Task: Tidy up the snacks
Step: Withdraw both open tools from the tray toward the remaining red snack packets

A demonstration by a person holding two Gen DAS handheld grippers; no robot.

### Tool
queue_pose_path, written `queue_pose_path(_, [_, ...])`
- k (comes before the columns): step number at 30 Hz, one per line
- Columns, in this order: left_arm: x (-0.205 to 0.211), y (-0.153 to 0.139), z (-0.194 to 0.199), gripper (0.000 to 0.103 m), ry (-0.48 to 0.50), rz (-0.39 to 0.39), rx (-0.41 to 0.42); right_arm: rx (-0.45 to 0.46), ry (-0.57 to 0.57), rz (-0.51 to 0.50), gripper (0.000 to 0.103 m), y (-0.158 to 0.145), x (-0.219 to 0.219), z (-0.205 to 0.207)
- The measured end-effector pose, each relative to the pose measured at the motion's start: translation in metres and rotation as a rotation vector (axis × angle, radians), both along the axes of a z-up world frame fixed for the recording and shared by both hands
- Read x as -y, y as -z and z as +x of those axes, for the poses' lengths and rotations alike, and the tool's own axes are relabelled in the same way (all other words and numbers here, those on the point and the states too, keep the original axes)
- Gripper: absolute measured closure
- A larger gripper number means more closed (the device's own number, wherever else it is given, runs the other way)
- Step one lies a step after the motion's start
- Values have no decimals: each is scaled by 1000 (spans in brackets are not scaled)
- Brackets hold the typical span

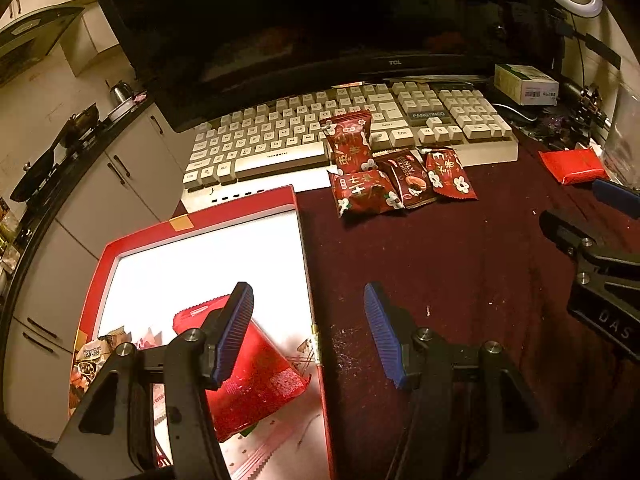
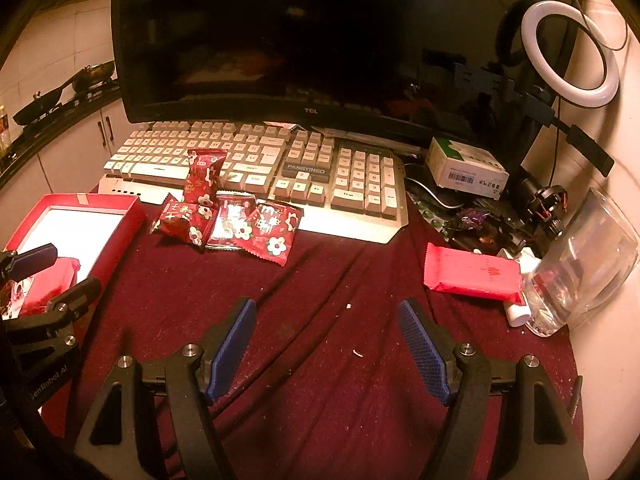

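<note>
A red box [image 1: 132, 240] with a white inside lies at the left of the dark red cloth. In it is a red snack packet [image 1: 256, 376], with other wrappers in its near left corner. My left gripper [image 1: 310, 332] is open above the box's right rim; its left finger overlaps the packet and nothing is between the pads. Several red flowered snack packets [image 2: 228, 220] are heaped against the keyboard's front edge. A flat red packet [image 2: 472, 272] lies at the right. My right gripper [image 2: 328, 344] hangs open over bare cloth, holding nothing.
A white keyboard [image 2: 256, 160] and a dark monitor [image 2: 280, 40] fill the back. At the right stand a white carton [image 2: 464, 168], a ring light [image 2: 568, 52], a clear plastic container [image 2: 588, 264] and small clutter. Kitchen cabinets [image 1: 120, 184] lie beyond the table's left edge.
</note>
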State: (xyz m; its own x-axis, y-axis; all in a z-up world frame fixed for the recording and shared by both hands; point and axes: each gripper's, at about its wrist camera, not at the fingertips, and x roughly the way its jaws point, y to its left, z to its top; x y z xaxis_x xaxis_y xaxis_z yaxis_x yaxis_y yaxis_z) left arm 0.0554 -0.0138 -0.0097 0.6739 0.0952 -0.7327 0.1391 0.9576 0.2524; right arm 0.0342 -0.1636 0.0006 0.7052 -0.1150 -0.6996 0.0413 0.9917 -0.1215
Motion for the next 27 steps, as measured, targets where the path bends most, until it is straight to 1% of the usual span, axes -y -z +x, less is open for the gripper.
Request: queue_pose_path(27, [-7, 0, -1, 46, -5, -8, 14, -6, -3, -7, 27, 1, -8, 2])
